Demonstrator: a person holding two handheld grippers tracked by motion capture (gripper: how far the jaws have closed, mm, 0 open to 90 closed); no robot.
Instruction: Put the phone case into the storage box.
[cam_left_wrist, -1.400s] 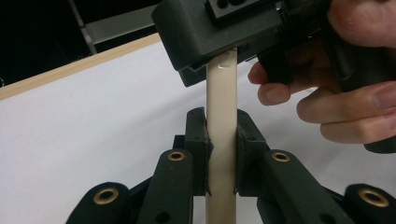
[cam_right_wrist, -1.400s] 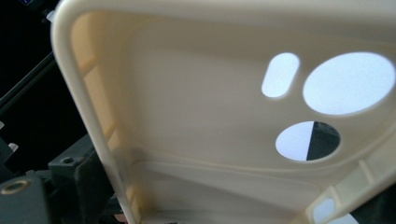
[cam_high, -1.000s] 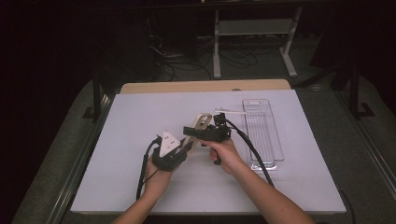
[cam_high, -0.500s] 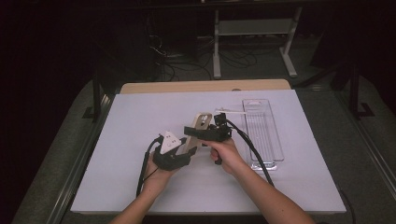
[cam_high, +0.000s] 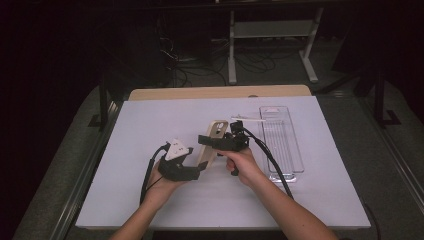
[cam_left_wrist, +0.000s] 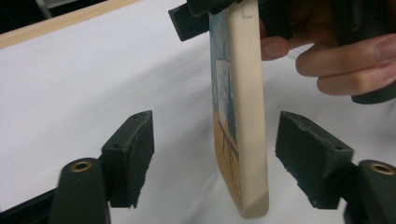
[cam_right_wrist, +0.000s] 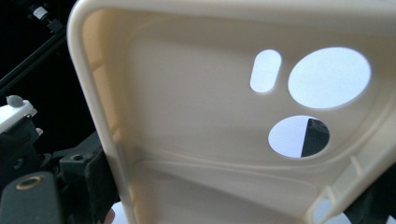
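Note:
A cream phone case (cam_high: 211, 145) with a printed back stands tilted on edge above the white table. My right gripper (cam_high: 206, 140) is shut on its upper end, and the inside of the case (cam_right_wrist: 196, 140) with its camera holes sits right in front of that gripper's camera. My left gripper (cam_high: 199, 171) is open. Its jaws have just been opening, and the lower end of the case (cam_left_wrist: 245, 116) hangs between the pads with a gap on each side. The right hand's fingers (cam_left_wrist: 327, 60) show behind the case.
A clear plastic tray (cam_high: 282, 142) lies to the right of the hands, with a thin white stick (cam_high: 248, 119) by its far left corner. The white table cover (cam_high: 150, 125) ends at a wooden edge (cam_high: 220, 92) at the back. Cables trail from both grippers.
In the high view both hands keep almost the same place, and the case stays tilted between the two grippers.

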